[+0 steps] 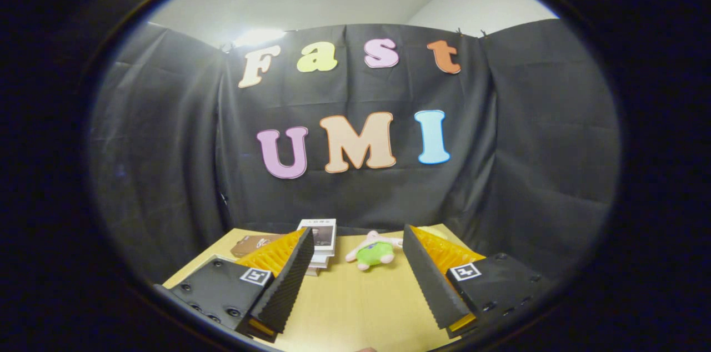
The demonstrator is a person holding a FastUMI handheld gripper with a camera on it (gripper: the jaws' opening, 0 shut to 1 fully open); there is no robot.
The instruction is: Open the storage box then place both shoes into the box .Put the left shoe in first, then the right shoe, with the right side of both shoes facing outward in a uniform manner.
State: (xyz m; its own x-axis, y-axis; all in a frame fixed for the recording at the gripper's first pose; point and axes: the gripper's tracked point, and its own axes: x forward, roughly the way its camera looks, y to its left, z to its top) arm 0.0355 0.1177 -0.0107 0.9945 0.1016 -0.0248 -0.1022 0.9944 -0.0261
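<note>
My gripper (355, 252) is held level above a light wooden table (355, 302), looking toward the booth's back wall. Its two fingers stand wide apart with bare tabletop between them, holding nothing. Beyond the fingers, at the table's far edge, lies a small plush toy (373, 252) with a green body.
A stack of white books or boxes (321, 241) sits behind the left finger at the table's far side. A flat brown item (253, 244) lies left of that stack. The black cloth wall (166, 174) closes off the table's back and sides.
</note>
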